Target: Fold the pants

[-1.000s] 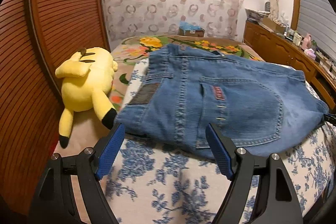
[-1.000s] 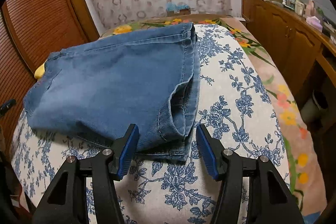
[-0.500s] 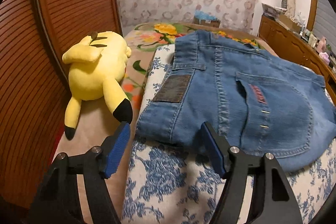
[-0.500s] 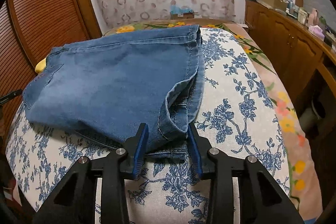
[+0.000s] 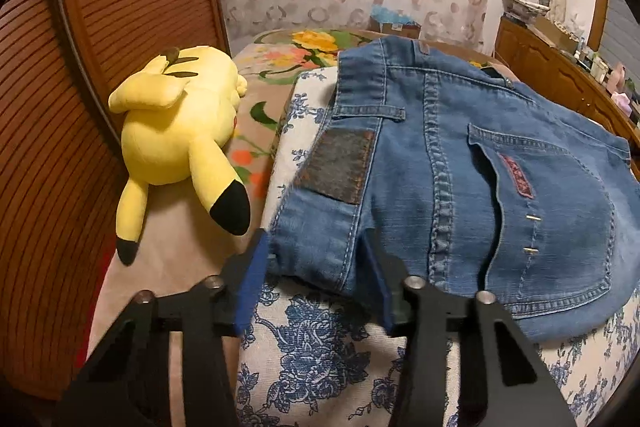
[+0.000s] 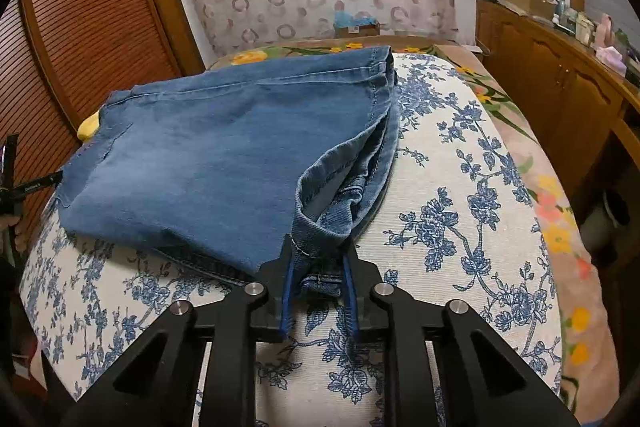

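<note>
Folded blue denim jeans [image 5: 460, 179] lie across the blue-flowered white bedspread [image 6: 460, 211], reaching its near edge; waistband end toward the bed's left side, leg hems toward the right.

Left gripper [image 5: 316, 279]: has come in and down toward the near waistband corner. Its fingers [image 5: 250, 279] have just been closing and now bracket that corner, denim between them. Whether the pads actually press the cloth is hard to tell — one blue pad sits against the fabric edge, the other is blurred and partly behind the fold.

Right gripper [image 6: 318, 287]: has held its place while the fingers [image 6: 288, 291] drew together. They are now clamped on the bunched hem corner, and the cloth puckers up between the pads (a real pinch, by the look of it).

Reading: both near corners are being taken, so I judge the next fold is about to start, probably carrying the near edge over. The left grip may need a moment more to seat.

Hard to see: the layers underneath the jeans and their far edge; the left gripper appears only as a dark sliver at the frame's left edge in the right wrist view. A yellow plush toy with black-tipped ears [image 5: 180, 147] lies beside the waistband on the bed's left side, not touching the denim.
</note>
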The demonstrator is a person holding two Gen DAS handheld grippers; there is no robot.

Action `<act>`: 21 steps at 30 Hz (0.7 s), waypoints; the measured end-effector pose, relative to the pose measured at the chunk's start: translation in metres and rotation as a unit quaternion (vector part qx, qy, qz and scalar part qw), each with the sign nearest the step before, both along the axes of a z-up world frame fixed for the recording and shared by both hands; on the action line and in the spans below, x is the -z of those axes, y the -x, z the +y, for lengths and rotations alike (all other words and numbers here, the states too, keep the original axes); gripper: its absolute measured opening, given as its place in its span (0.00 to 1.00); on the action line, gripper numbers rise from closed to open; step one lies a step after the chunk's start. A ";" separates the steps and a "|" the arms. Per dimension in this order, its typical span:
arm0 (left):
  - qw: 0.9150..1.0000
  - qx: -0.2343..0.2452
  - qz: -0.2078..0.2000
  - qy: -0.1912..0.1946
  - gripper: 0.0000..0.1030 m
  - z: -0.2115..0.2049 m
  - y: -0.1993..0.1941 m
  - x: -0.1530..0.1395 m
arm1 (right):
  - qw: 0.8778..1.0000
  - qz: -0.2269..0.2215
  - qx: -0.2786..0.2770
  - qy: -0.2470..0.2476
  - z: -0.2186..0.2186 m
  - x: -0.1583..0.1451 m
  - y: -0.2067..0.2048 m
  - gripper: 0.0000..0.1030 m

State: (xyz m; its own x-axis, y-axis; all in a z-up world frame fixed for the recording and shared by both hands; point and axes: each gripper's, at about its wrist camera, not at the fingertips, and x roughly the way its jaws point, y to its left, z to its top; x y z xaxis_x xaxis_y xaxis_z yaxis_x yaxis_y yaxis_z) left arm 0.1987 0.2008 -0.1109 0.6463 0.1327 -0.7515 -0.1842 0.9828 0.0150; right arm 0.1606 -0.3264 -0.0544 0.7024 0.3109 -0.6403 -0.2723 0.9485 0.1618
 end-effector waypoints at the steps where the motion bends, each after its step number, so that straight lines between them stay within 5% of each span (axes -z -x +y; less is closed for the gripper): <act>1: 1.000 0.002 0.000 -0.001 0.32 -0.002 0.000 0.000 | 1.000 -0.002 -0.002 0.000 0.000 0.000 0.000 0.17; 7: 1.000 0.001 -0.019 -0.025 0.14 -0.014 0.005 -0.014 | 0.998 -0.054 0.006 -0.013 -0.008 -0.014 0.014 0.14; 21: 0.993 0.039 -0.107 0.021 0.12 -0.036 0.057 -0.077 | 0.993 -0.110 0.029 -0.006 -0.042 -0.053 0.031 0.13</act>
